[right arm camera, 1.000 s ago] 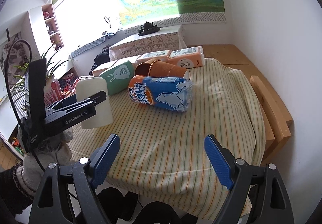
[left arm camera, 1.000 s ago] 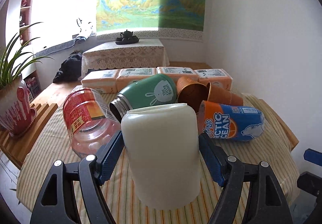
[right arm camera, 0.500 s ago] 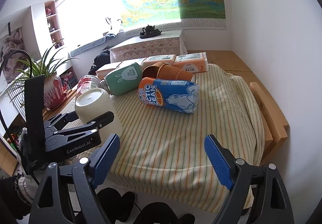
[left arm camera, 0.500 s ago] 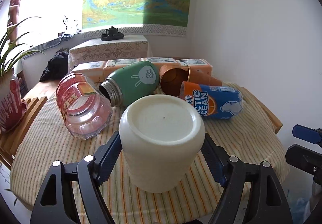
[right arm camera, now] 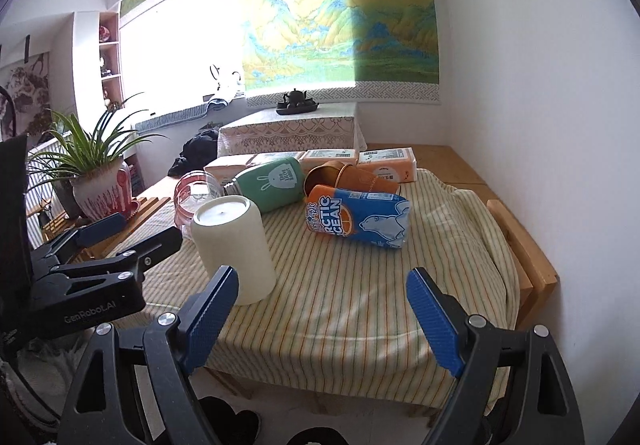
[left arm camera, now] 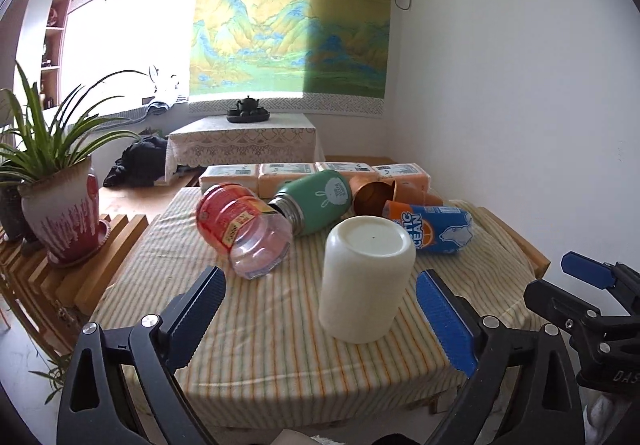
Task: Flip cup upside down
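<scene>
Cup (left arm camera: 366, 279): cream-white, standing mouth-down on the striped tablecloth (left arm camera: 280, 341), flat base up. Sits near the front of the table, free of any grip. In the right wrist view the cup (right arm camera: 234, 249) leans slightly in the fisheye but looks seated all round its rim; cannot confirm the hidden far edge.

Judgement: the flip looks done; the step in hand is the let-go and retreat. To do it well, keep the fingers spread wide and draw straight back along their own line, so neither pad brushes the cup wall and tips it. Cloth is soft and wrinkled, so a nudge could rock it.

Left gripper (left arm camera: 320, 321): fingers released, wide apart, blue pads either side of the cup and clear of it; right pad nearer the cup than the left. Held low and level, pointing across the table, cup just ahead of the tips.

Right gripper (right arm camera: 322, 319): also spread, holding nothing, over the front table edge, beside the cup and apart from it. Level, idle-looking.

Around the cup: clear jar with red label (left arm camera: 244, 231) lying on its side behind-left; green flask (left arm camera: 316, 201) on its side behind; blue-and-orange drink can (left arm camera: 430, 227) on its side behind-right, near but not touching as far as shows; brown cups (left arm camera: 384, 195) lying further back; orange packets (left arm camera: 316, 173) along the far edge. Potted plant (left arm camera: 60, 197) off to the left.
</scene>
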### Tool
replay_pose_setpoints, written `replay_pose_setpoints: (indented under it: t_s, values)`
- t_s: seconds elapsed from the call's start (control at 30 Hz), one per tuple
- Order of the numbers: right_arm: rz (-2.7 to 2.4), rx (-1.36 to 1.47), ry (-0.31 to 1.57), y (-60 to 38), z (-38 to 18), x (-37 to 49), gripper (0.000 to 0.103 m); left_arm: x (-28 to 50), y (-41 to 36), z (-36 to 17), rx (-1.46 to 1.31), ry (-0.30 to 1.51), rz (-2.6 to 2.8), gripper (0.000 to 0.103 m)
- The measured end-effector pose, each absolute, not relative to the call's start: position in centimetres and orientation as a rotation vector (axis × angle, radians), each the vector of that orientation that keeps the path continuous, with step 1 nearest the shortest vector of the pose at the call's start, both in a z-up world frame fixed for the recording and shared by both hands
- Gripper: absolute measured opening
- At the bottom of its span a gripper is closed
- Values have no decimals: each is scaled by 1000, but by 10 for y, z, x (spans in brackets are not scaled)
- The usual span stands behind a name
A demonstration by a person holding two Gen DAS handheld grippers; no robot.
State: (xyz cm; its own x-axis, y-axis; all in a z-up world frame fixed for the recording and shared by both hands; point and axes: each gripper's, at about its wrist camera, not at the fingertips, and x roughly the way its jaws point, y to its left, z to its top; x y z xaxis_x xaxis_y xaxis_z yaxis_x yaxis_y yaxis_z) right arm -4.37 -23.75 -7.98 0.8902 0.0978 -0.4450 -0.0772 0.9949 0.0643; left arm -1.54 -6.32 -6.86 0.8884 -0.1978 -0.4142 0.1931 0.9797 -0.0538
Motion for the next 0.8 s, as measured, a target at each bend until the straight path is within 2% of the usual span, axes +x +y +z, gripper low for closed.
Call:
replay_pose_setpoints:
  t_s: [0.33, 0.43, 0.8]
  values:
    - [-10, 43, 346, -229, -81, -72, 84, -64, -26, -62, -44, 343, -77, 101]
    - [-32, 36, 304, -226, -75, -78, 87, -75, -24, -56, -41, 321, -70, 102]
    - [-52, 34, 225, -214, -59, -86, 90, -80, -18, -41, -53, 314, -43, 102]
